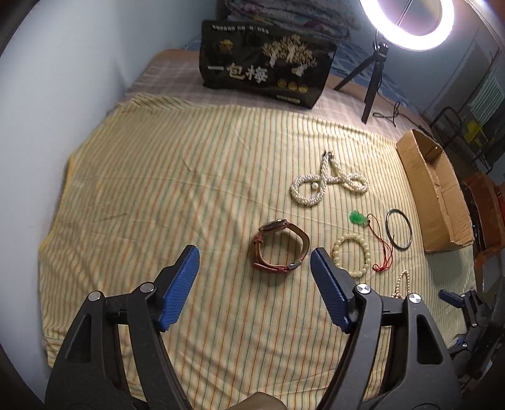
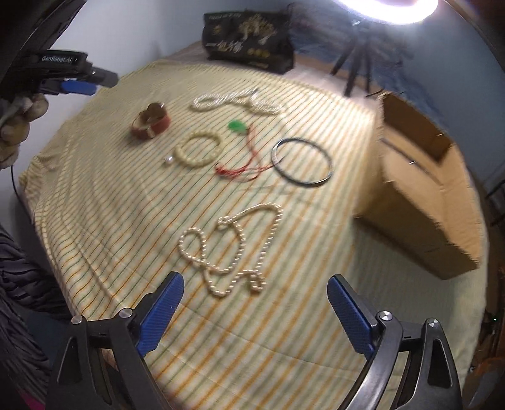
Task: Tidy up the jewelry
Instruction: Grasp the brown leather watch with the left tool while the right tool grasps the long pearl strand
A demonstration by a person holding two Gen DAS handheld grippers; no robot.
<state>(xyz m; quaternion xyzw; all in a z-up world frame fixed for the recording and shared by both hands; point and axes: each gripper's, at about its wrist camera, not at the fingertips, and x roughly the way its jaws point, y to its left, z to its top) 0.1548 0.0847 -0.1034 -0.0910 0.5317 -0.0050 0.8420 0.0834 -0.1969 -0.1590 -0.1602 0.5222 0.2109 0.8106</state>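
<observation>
On the striped cloth [image 1: 157, 189] lies a brown leather watch [image 1: 281, 249], just beyond the tips of my open left gripper [image 1: 255, 255]. Right of it are a cream bead bracelet [image 1: 335, 252], a green pendant on a red cord [image 1: 358, 217], a black bangle [image 1: 387, 220] and a thick pearl rope [image 1: 328, 179]. In the blurred right wrist view, a thin pearl necklace [image 2: 227, 249] lies tangled, its near end between the tips of my open right gripper [image 2: 256, 280]. Neither gripper holds anything. The watch [image 2: 151, 121] sits at the far left.
An open cardboard box [image 1: 435, 195] lies at the cloth's right edge. A black printed bag [image 1: 265, 69] and a ring light on a tripod [image 1: 407, 22] stand at the back. A pale wall [image 1: 47, 126] runs along the left. A gloved hand [image 2: 19, 126] holds the left gripper.
</observation>
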